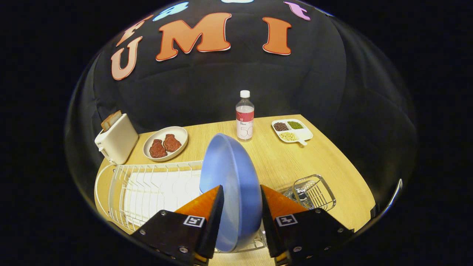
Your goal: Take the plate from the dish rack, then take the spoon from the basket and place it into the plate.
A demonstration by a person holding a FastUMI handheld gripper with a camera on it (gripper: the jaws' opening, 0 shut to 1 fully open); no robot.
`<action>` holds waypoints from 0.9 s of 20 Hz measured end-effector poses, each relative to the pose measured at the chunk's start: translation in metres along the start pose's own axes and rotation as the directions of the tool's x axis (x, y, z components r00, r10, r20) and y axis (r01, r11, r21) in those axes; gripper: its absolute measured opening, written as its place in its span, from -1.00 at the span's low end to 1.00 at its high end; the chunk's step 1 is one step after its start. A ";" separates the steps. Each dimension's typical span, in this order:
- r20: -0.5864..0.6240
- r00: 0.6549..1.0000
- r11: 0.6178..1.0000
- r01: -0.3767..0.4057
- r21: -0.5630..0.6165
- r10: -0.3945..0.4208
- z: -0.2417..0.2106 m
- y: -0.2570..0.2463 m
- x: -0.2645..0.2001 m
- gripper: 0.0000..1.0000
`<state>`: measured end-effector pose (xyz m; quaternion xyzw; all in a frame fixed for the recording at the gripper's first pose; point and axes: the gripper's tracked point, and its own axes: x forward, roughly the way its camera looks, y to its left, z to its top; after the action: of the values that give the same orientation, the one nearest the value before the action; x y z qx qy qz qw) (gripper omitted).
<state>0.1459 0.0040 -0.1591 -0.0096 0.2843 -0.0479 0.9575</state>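
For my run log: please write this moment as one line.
tool: shut on blue plate | plate: upright on edge, over dish rack | spoon: not seen | basket: right of plate

Blocked straight ahead by the blue plate (231,184), standing on edge between the claw (242,197) fingers, both pressed against it. Hemmed in to the left by the white dish rack (147,192) with its upright wires. Hindered just right of the fingers by the wire basket (314,192). Open bare tabletop (292,162) beyond the basket, up to the water bottle (245,116) and the divided tray of beans (292,131) (well apart from each other). Crowded far left by the toaster (116,140) and the plate of meat (165,143), close together.
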 end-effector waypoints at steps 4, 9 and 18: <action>0.000 1.000 0.999 0.010 0.040 -0.010 0.004 0.001 0.001 -0.30; 0.018 1.000 1.000 0.024 -0.012 -0.023 0.013 0.010 -0.003 -0.50; 0.060 0.994 0.995 0.093 -0.045 -0.091 0.030 0.004 -0.019 -0.51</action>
<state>0.1470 0.0100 -0.1237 -0.0468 0.2570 -0.0849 0.9615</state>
